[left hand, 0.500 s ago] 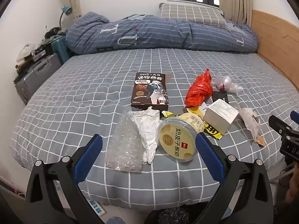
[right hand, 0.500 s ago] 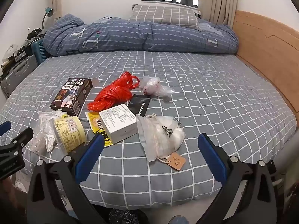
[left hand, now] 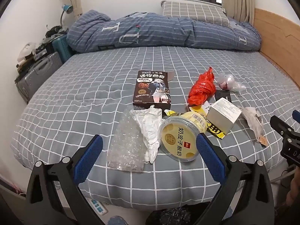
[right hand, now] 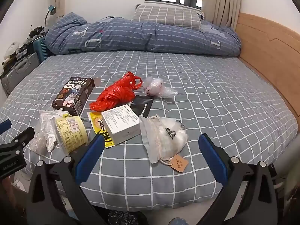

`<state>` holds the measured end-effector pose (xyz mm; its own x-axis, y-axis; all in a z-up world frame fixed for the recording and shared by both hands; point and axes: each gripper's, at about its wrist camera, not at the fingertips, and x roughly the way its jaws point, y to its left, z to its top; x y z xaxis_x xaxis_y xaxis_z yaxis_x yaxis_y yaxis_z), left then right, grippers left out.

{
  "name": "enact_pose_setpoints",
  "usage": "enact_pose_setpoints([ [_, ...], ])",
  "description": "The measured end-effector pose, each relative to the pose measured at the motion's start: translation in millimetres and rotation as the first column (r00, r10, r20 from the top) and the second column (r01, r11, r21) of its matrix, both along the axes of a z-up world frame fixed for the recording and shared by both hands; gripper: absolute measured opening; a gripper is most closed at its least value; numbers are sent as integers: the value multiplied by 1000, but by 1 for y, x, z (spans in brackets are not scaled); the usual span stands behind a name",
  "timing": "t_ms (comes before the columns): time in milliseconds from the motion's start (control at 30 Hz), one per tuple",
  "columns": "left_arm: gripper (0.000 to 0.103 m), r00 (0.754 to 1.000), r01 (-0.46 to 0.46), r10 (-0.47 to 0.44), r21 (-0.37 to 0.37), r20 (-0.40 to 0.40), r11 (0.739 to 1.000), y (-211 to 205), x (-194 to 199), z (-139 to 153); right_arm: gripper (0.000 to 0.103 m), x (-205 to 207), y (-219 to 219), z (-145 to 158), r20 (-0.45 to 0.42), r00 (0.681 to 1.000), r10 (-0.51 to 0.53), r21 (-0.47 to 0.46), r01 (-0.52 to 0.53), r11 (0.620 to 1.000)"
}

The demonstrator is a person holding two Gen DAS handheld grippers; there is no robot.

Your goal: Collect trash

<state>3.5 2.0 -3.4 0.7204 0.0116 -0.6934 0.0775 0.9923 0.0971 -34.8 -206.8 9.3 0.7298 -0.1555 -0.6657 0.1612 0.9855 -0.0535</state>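
Trash lies on the grey checked bed (left hand: 75,101): a yellow yogurt tub (left hand: 180,136) on its side, bubble wrap (left hand: 127,146), a crumpled white tissue (left hand: 150,129), a dark snack box (left hand: 152,88), a red plastic bag (left hand: 202,90), a white carton (left hand: 224,114) and a clear pouch with a tag (right hand: 163,138). My left gripper (left hand: 149,155) is open and empty, just short of the tub and bubble wrap. My right gripper (right hand: 151,153) is open and empty, in front of the clear pouch; the carton (right hand: 121,123) and tub (right hand: 70,131) lie to its left.
A folded blue quilt (left hand: 159,31) and pillow lie at the bed's far end. A wooden headboard (right hand: 266,50) runs along the right. Suitcases (left hand: 35,73) stand at the left. A power strip (left hand: 97,205) lies on the floor below the bed edge.
Both grippers have edged slightly closer to the bed. The trash has not moved.
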Motion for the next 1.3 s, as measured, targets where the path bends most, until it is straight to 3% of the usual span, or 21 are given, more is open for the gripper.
enact_pose_setpoints([
  [1300,97,999,-9,8,-20,-33,1000,10,5,3,96,5,-6,8,0,1000,19,38,-19,999],
])
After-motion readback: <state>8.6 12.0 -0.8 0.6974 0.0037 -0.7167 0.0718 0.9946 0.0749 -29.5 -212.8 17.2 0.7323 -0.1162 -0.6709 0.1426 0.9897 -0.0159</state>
